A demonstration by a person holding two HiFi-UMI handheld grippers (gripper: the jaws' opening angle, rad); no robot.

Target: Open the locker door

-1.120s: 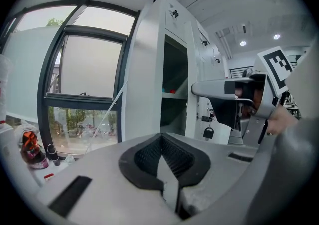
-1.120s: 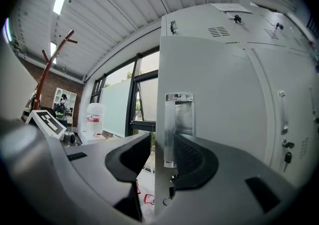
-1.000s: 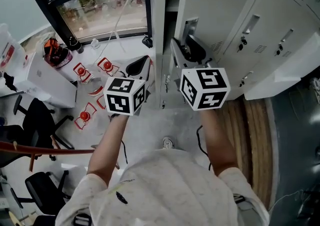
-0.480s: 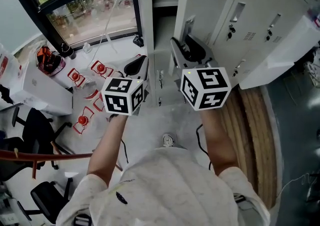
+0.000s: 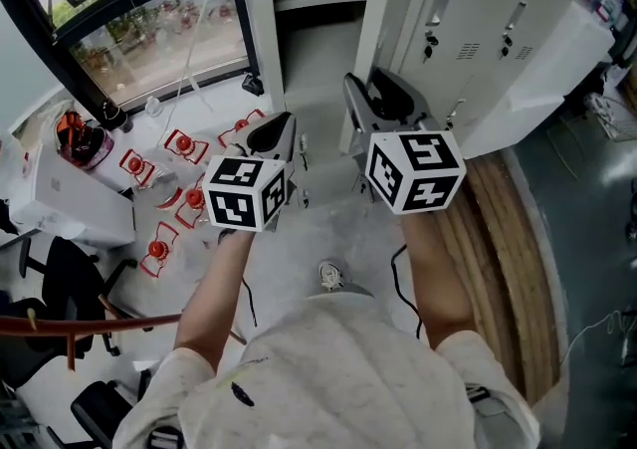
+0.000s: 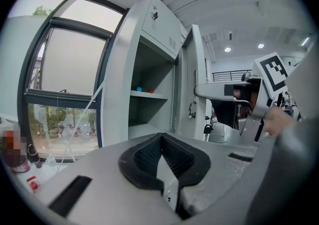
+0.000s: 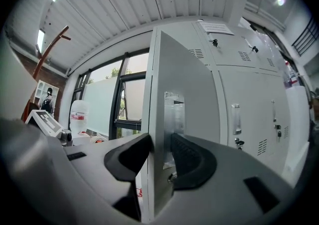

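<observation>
The grey locker door [image 5: 388, 19] stands swung open, and its free edge [image 7: 157, 119] runs upright between the jaws of my right gripper [image 7: 160, 156]. Those jaws are opening and stand wide on either side of the door, next to its metal handle plate [image 7: 174, 114]. In the head view the right gripper [image 5: 373, 104] sits at the door's lower edge. My left gripper [image 5: 282, 130] hangs left of the locker opening [image 5: 314, 29], touching nothing. Its pads [image 6: 160, 141] meet at the tips with nothing between them. A shelf [image 6: 149, 94] inside carries small blue and red balls [image 6: 139, 89].
More shut locker doors with handles and keys [image 5: 468, 34] stand to the right. A large window [image 5: 139, 29] fills the left, with red-and-white objects [image 5: 169, 153] on the floor below it. Black chairs [image 5: 60, 278] stand at the left, wooden planks [image 5: 498, 238] at the right.
The head view has drawn back and tilted: the locker sits higher in the picture, and its inside and shelf show more. Both grippers keep their places relative to the door.
</observation>
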